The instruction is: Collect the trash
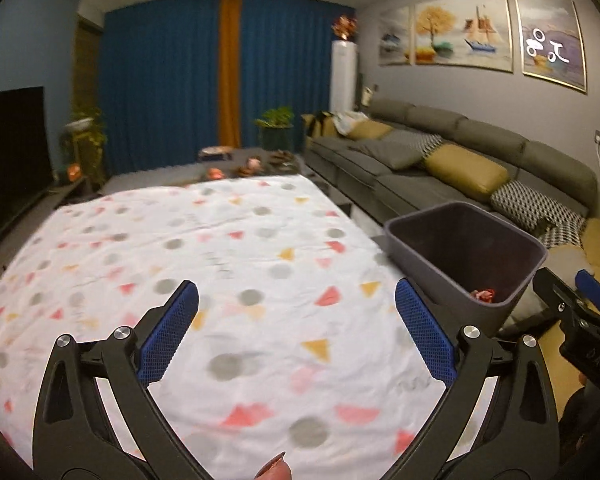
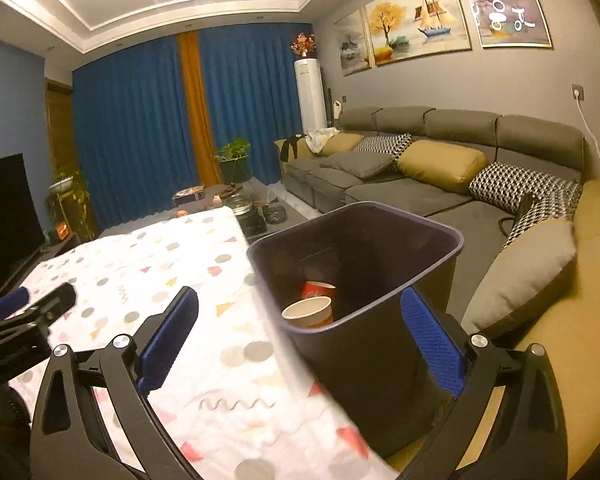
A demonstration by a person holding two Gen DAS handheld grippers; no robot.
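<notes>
Jaws, left: left gripper (image 1: 296, 334) spread wide, nothing between the blue pads; it hovers over the near part of the table.
Jaws, right: right gripper (image 2: 300, 336) spread wide, holding nothing; its span frames the near wall of the bin.
Table: patterned tablecloth (image 1: 220, 248) covers the top; no loose trash shows on the visible cloth.
Bin: dark plastic bin (image 2: 440, 240) stands upright just off the table's right edge, between the table and the sofa (image 2: 420, 188).
Trash: paper cup (image 2: 308, 312) lies tilted inside the bin against its near wall, mouth toward the camera; a red cup (image 2: 320, 290) lies behind it. The left wrist view shows a crumpled red scrap (image 1: 483, 294) inside the bin.
Progress: judged near complete, since all visible trash sits in the bin.
Far end: small objects beyond the cloth's far edge are too blurred to identify.
Risk 1: a low right jaw could catch the bin rim and tip the bin, spilling the cups.
Risk 2: a left pad dragged across the cloth could pull it off the table.
</notes>
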